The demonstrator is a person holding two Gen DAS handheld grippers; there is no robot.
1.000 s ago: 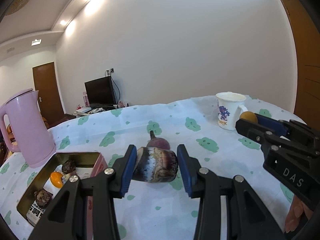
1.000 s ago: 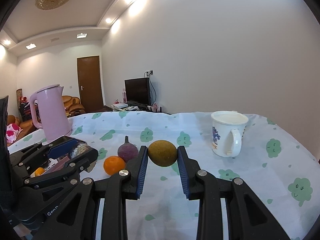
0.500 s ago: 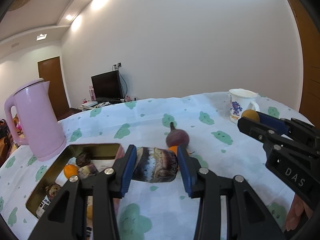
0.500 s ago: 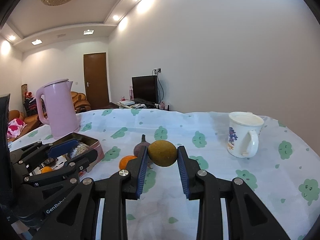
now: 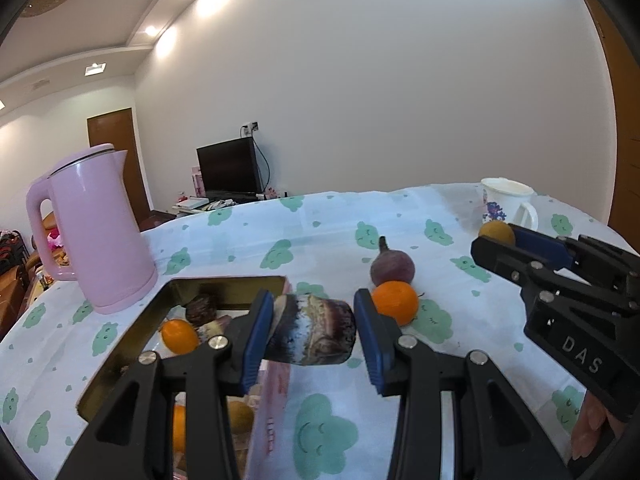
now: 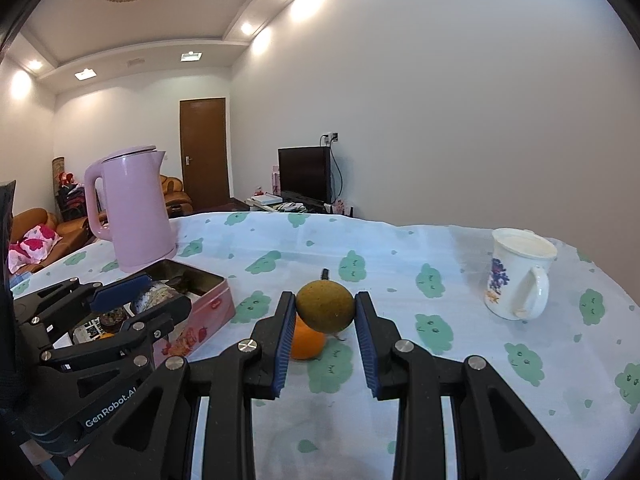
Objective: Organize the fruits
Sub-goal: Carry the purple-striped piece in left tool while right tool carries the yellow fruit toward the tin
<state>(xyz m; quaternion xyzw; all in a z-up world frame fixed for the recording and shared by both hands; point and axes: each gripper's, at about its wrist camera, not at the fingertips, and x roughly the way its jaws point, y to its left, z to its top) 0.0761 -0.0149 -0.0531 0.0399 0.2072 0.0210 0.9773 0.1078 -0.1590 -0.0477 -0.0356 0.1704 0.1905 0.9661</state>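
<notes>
Room bright, lit by recessed ceiling spotlights (image 6: 246,28) with glare on wall; soft shadows; strong fisheye bending, dark vignette corners; focus sharp.

Sitting on the table (image 5: 328,216): a kettle (image 5: 96,228) at the back left, a tin (image 5: 120,356) just in front of it with fruit inside. Lying right of the tin: an orange (image 5: 394,302), with a fig (image 5: 391,266) touching behind it. Standing far right at the back: a mug (image 6: 516,274).
</notes>
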